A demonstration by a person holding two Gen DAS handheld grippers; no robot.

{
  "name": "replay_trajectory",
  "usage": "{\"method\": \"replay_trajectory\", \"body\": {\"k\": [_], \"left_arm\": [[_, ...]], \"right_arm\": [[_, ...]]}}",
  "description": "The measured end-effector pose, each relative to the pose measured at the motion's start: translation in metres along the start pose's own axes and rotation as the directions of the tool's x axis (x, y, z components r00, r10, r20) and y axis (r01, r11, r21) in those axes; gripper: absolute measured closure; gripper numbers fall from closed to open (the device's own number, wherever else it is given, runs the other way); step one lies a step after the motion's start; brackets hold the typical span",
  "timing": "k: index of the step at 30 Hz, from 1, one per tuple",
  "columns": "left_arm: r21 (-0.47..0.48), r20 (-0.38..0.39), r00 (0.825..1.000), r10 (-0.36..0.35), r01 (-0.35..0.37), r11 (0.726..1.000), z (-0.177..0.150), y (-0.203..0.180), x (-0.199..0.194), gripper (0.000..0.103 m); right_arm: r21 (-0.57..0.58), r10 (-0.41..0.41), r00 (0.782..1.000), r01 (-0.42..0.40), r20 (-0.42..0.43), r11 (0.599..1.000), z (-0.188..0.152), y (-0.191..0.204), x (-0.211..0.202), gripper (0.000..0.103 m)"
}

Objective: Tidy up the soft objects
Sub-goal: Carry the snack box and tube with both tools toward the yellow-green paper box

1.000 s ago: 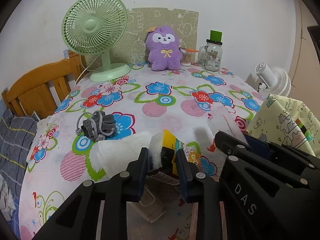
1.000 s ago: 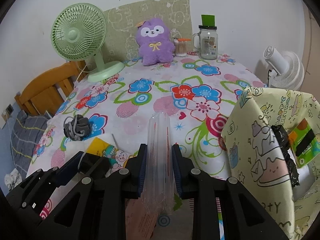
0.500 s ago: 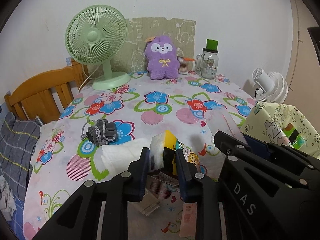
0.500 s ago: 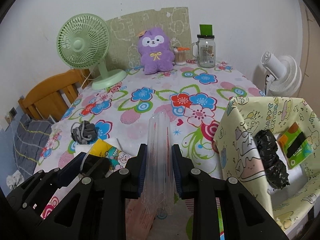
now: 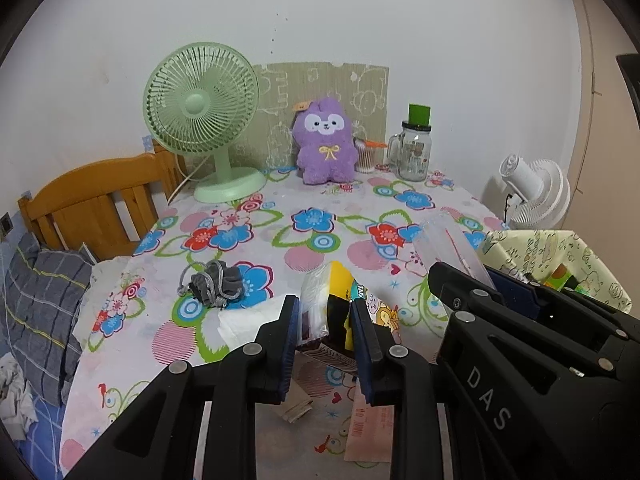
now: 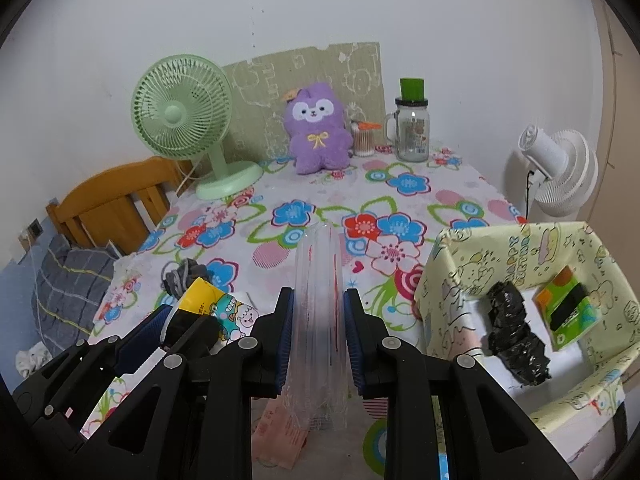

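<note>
My left gripper (image 5: pixel 325 312) is shut on a yellow cartoon-printed tissue pack (image 5: pixel 334 300), held above the near edge of the flowered table (image 5: pixel 312 240); the pack also shows in the right wrist view (image 6: pixel 218 312). My right gripper (image 6: pixel 319 304) is shut on a clear plastic bag (image 6: pixel 319 280), which stands up between its fingers. A grey drawstring pouch (image 5: pixel 214 286) lies on the table at the left, with a white tissue (image 5: pixel 248 322) beside it. A purple plush toy (image 5: pixel 325 146) sits at the far edge.
A yellow printed fabric bin (image 6: pixel 520 280) at the right holds a black bundle (image 6: pixel 514 340) and a green pack (image 6: pixel 566 308). A green fan (image 5: pixel 204 120), a glass jar (image 5: pixel 414 148) and a cotton-swab cup (image 5: pixel 365 156) stand at the back. A wooden chair (image 5: pixel 92 204) is left, a white fan (image 5: pixel 532 192) right.
Both grippers have pulled back and risen from the table, each keeping its hold. More of the fabric bin's inside shows on the right.
</note>
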State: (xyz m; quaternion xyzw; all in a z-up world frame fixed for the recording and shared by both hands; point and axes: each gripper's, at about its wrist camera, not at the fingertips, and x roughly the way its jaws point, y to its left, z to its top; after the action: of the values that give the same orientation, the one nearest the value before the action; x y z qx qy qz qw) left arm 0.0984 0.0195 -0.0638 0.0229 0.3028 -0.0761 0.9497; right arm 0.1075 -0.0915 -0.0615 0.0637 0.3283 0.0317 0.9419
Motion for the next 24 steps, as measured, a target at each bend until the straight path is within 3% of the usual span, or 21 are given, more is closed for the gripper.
{"method": "replay_trajectory", "body": {"k": [24], "left_arm": [[-0.003,0.066,0.998,-0.009,0.01,1.0,0.014,-0.024,-0.037,0.078]], "right_arm": [[-0.036,0.007,0.997,-0.004,0.079,0.999,0.015,-0.015,-0.049,0.075]]}}
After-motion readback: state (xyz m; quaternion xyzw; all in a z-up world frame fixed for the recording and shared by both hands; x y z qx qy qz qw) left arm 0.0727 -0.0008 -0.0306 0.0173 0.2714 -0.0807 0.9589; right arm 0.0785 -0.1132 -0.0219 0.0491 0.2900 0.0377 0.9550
